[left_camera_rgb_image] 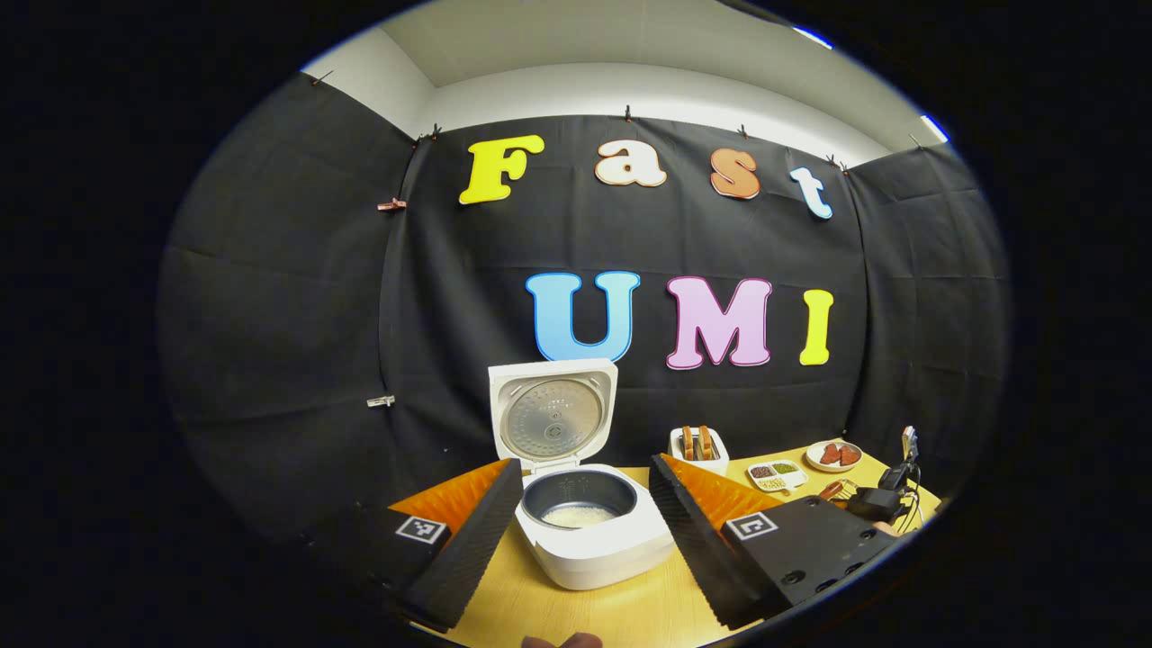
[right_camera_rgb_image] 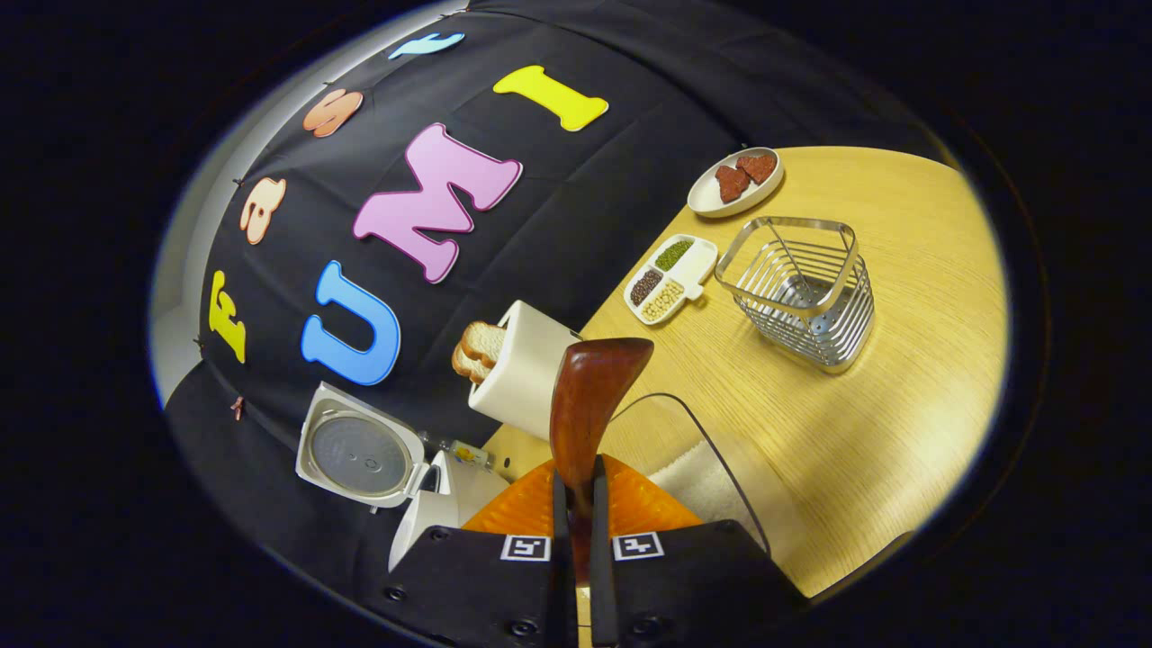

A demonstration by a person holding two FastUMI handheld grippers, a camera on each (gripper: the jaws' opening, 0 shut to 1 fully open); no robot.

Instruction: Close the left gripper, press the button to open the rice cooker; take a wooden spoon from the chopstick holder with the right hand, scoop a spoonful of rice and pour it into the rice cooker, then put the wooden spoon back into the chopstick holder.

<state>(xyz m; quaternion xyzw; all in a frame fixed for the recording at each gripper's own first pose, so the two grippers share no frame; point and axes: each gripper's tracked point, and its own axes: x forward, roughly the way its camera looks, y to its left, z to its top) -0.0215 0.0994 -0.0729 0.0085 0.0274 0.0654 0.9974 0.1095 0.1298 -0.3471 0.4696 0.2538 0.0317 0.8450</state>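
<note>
On wood-grain table (right_camera_rgb_image: 864,432), black cloth behind: cooker (left_camera_rgb_image: 589,531), lid up, rice inside; toaster (right_camera_rgb_image: 526,369); wire holder (right_camera_rgb_image: 805,288); 2 dishes. Left gripper (left_camera_rgb_image: 585,490) jaws wide, empty. Right gripper (right_camera_rgb_image: 576,504) clamps spoon (right_camera_rgb_image: 589,396) above clear rice container (right_camera_rgb_image: 711,477).

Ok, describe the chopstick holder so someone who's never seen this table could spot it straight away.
Start at the wooden table in the right gripper view. Beyond the clear rice container stands the chopstick holder, near the white divided dish and the plate. It alone is a bare silver wire basket, currently empty.
</note>
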